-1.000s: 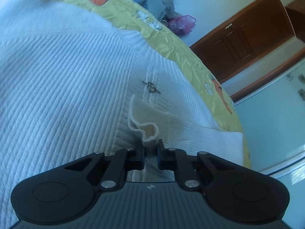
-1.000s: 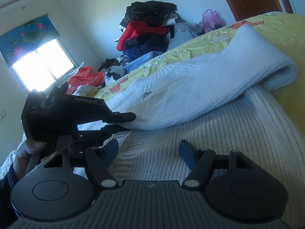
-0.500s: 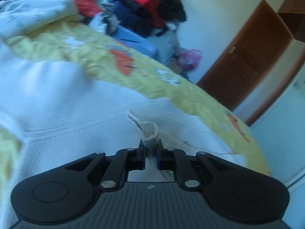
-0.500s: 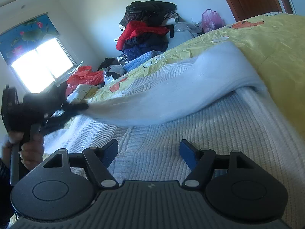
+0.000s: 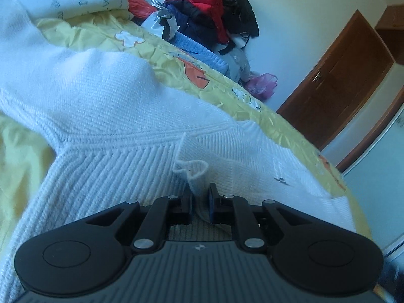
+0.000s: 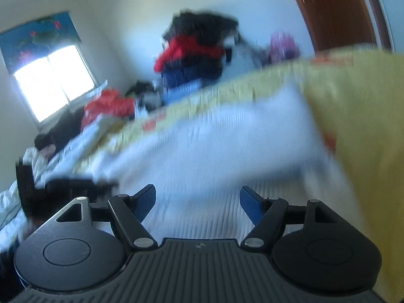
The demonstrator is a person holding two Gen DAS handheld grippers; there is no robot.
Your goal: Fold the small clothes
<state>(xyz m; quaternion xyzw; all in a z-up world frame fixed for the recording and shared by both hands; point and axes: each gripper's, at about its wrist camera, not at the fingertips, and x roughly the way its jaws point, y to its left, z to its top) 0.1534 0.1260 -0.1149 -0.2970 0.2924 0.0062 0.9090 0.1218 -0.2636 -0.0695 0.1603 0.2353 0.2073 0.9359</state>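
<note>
your left gripper (image 5: 200,198): jaws clamped on white knit sweater (image 5: 113,131) cuff fold | your right gripper (image 6: 197,200): jaws wide apart, nothing held, over sweater on yellow bedspread (image 6: 358,116)

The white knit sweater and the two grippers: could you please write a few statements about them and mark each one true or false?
1. The left gripper is shut on a folded edge of the white knit sweater. True.
2. The right gripper grips the sweater too. False: its jaws stand wide apart, with nothing between them.
3. The sweater lies on a yellow printed bedsheet. True.
4. The pile of clothes by the wall is all white. False: it shows red, black and dark blue garments.
5. The brown wooden door stands wide open. False: it looks closed.
</note>
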